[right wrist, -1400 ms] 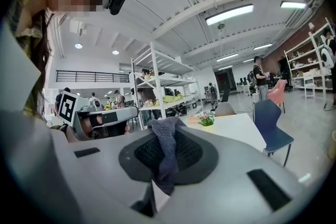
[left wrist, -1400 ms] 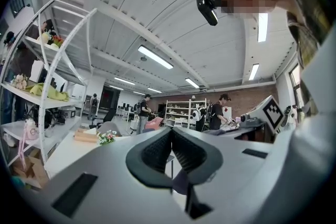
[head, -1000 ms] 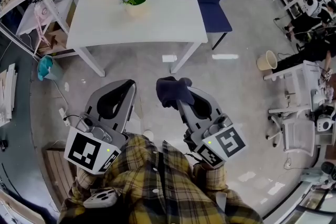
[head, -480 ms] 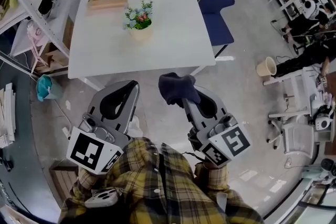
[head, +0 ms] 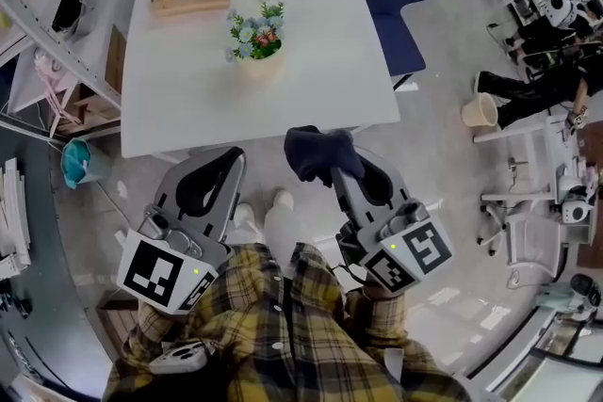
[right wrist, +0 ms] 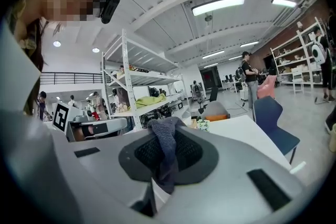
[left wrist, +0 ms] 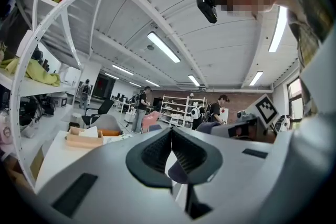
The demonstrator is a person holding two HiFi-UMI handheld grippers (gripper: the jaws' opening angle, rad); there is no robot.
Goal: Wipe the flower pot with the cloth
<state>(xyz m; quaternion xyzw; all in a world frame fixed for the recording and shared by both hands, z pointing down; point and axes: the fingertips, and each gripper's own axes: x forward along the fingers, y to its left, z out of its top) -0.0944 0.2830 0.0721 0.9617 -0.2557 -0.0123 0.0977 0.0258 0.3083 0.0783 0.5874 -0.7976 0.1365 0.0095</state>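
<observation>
Left claw (left wrist: 171, 135): clenched, empty. Right claw (right wrist: 166, 150): clenched on the dark cloth (head: 316, 153), which bunches over its tips. Both claws are near the front edge of the white worktop (head: 320, 89). The pot (head: 256, 63), holding flowers, stands upright on the worktop, well apart from the cloth.

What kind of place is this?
Probably a big workshop or lab room: it has tall white storage shelves, long ceiling lights, and a plain white table with a blue chair.
</observation>
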